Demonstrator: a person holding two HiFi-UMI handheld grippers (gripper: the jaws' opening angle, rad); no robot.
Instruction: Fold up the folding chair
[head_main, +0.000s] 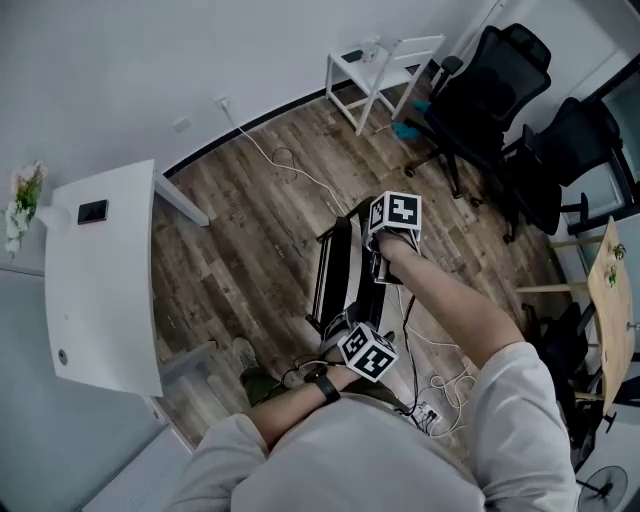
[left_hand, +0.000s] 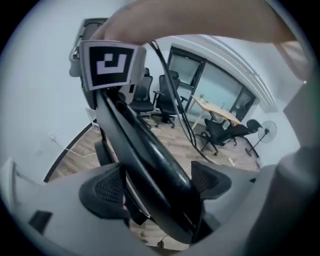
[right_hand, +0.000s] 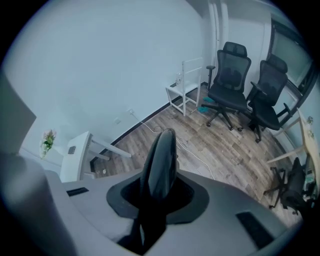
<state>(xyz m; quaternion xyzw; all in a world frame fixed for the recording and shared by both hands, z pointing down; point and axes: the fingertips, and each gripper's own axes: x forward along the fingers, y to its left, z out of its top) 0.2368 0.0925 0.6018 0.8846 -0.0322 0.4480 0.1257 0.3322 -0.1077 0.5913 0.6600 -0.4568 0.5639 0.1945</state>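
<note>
The black folding chair (head_main: 335, 270) stands on the wood floor just in front of me, folded nearly flat and seen edge-on. My right gripper (head_main: 386, 262) is at its upper far end, jaws pointing down. In the right gripper view the right gripper (right_hand: 157, 192) is shut on the chair's rounded black edge (right_hand: 160, 160). My left gripper (head_main: 347, 322) is at the chair's near end. In the left gripper view the left gripper (left_hand: 157, 185) stands wide, and a thick black chair bar (left_hand: 150, 165) runs between its pads (left_hand: 107, 192) without being squeezed.
A white table (head_main: 105, 270) stands at the left and a small white stand (head_main: 375, 65) by the far wall. Black office chairs (head_main: 490, 90) fill the upper right, with a wooden table (head_main: 610, 300) at the right edge. White cables (head_main: 440, 385) lie on the floor near my feet.
</note>
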